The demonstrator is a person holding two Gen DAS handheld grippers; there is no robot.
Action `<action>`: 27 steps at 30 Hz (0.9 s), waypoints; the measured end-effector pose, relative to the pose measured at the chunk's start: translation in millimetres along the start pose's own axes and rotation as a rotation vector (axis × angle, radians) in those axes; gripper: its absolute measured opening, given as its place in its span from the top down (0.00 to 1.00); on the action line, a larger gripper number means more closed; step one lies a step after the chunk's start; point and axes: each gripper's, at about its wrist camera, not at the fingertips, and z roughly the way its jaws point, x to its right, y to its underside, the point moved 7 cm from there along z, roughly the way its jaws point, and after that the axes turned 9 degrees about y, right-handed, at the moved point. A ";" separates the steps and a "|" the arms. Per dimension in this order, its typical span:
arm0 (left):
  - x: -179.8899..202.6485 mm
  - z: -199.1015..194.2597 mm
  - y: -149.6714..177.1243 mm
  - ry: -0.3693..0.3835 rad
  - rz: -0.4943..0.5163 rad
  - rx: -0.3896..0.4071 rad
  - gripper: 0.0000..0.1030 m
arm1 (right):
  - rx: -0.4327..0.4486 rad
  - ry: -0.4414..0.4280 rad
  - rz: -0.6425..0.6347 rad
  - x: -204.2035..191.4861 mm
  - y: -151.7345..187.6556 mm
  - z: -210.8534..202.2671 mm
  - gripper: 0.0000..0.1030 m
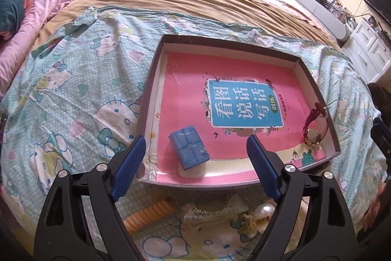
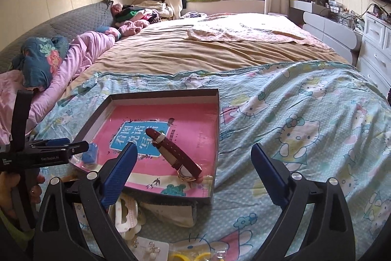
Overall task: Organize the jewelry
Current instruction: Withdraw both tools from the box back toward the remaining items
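Both sets of my fingers stand wide apart, nothing between the pads. No earlier view to compare.

Left gripper (image 1: 195,151) hangs over the near edge of the shallow dark-walled cardboard box tray (image 1: 156,60), lined with a pink book cover with a blue title panel (image 1: 244,103). The tray lies on the pale blue cartoon-cat bedsheet (image 1: 73,80). Small blue rectangular box (image 1: 189,151) lies flat in the tray's near-left part, in line between my left fingers (image 1: 129,163) but below them, untouched.

Wristwatch with dark red leather strap and gold-rimmed face (image 1: 315,129) lies at the tray's right side, leaning against the wall. From the right wrist view the same watch (image 2: 178,153) lies near the tray's near edge, strap running up and left over the title panel.

Right gripper (image 2: 193,168) hovers over the tray's near-right corner and the sheet beside it.

Hard to make out: below the tray on the sheet, an orange ribbed coil (image 1: 149,214), a pale toothed hair clip (image 1: 215,214), a large pearl ornament (image 1: 265,210), all partly behind my left fingers. In the right view, a card with small earrings (image 2: 151,248) and yellow pieces at the bottom edge, cut off.
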 end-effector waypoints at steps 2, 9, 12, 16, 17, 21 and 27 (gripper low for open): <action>-0.9 -6.9 0.3 0.005 -0.007 0.011 0.14 | 0.005 -0.002 -0.002 -0.2 0.2 -4.2 0.08; -7.4 -34.0 2.6 0.014 -0.036 0.057 0.12 | 0.013 -0.008 -0.016 -1.9 4.0 -19.3 0.07; -9.9 -45.1 3.9 0.020 -0.055 0.080 0.12 | 0.010 -0.013 -0.020 -3.6 6.6 -24.7 0.07; -13.0 -58.4 7.7 0.017 -0.063 0.105 0.11 | 0.008 -0.021 -0.034 -7.9 11.3 -31.8 0.07; -14.3 -60.9 9.3 0.018 -0.064 0.107 0.11 | 0.007 -0.024 -0.038 -9.5 13.0 -34.0 0.07; -18.4 -67.6 15.9 0.017 -0.074 0.111 0.11 | 0.003 -0.034 -0.050 -14.4 17.2 -38.7 0.07; -25.0 -74.1 29.5 0.008 -0.083 0.108 0.11 | -0.010 -0.054 -0.071 -23.4 26.1 -44.5 0.07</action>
